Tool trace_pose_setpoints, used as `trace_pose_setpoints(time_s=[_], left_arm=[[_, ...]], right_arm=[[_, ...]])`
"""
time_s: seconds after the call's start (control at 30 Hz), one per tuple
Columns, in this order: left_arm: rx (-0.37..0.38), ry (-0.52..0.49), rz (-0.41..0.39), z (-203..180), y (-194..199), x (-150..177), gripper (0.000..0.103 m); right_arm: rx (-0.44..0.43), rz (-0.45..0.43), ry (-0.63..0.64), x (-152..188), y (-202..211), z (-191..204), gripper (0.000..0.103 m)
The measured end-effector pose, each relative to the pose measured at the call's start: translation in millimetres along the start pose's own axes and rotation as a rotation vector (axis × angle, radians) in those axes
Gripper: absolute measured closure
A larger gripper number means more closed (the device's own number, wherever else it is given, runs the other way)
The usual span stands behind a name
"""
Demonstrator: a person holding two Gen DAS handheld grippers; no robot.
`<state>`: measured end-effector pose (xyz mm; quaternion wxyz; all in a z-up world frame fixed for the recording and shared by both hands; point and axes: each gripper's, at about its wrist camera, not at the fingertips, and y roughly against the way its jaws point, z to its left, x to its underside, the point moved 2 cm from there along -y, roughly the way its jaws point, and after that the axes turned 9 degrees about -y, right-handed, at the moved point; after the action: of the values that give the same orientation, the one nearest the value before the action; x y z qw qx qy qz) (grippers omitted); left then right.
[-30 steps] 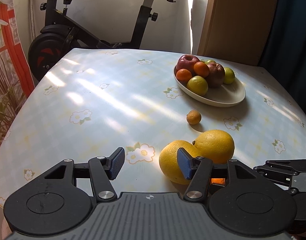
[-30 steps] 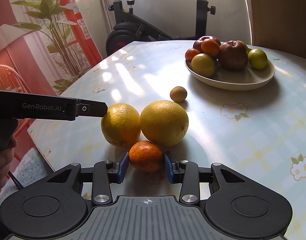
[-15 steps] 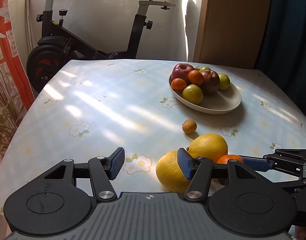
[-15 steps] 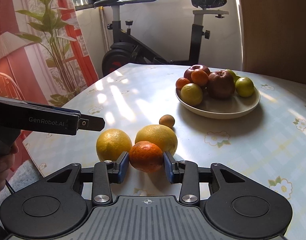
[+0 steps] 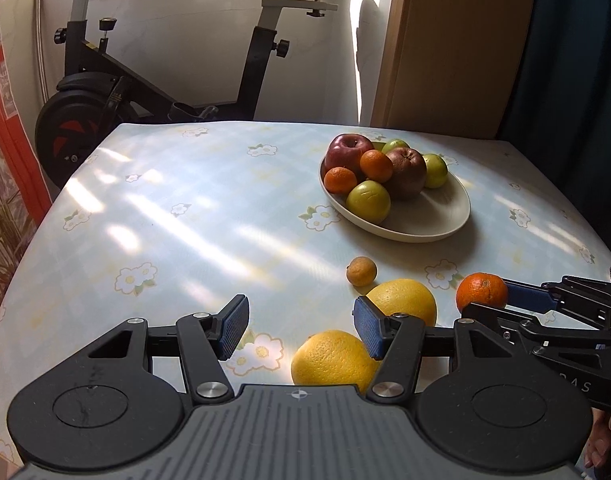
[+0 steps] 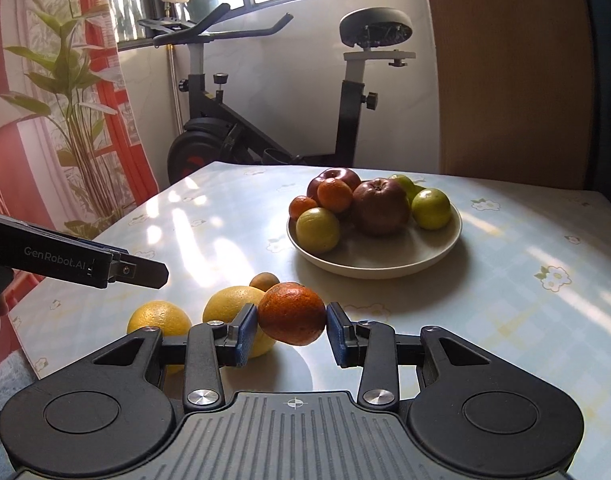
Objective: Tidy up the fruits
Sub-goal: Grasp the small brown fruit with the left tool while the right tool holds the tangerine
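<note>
My right gripper (image 6: 291,330) is shut on an orange tangerine (image 6: 292,313) and holds it above the table; it also shows in the left wrist view (image 5: 481,291). Two large yellow citrus fruits (image 6: 233,312) (image 6: 159,319) and a small brownish fruit (image 6: 264,281) lie on the table below. A beige plate (image 6: 385,256) holds apples, green fruits and tangerines farther back. My left gripper (image 5: 299,326) is open and empty, above the table left of the yellow fruits (image 5: 401,302) (image 5: 331,358).
The flowered tablecloth (image 5: 185,220) covers the table. An exercise bike (image 5: 105,92) stands behind the far edge. A plant and red curtain (image 6: 85,92) are at the left, a wooden panel (image 6: 505,60) at the back right.
My right gripper has lifted the tangerine off the table and risen. The left gripper has also risen and pulled back, staying open.
</note>
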<state>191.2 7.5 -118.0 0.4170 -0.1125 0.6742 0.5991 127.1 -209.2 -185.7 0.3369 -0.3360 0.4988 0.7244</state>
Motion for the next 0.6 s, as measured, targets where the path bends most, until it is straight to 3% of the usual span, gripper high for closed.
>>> trace_pose_setpoints(time_s=[0.17,0.4,0.5,0.6], left_arm=[[0.111,0.043,0.065,6,-24,-21,0.043],[0.191,0.064,0.126,0,-71,-49,0.048],[0.215,0.055,0.175,-7,-90,-51,0.054],[0.226,0.064,0.211,-9,-106,-52,0.054]], right_arm=[[0.018,-0.026,-0.024,-8,0,-15,0.068],[0.045,-0.032,-0.073,-9,-3,-35,0.068],[0.051,-0.034,-0.086,-11,-2,-42,0.068],[0.058,-0.035,-0.094,-12,-3,-47,0.068]])
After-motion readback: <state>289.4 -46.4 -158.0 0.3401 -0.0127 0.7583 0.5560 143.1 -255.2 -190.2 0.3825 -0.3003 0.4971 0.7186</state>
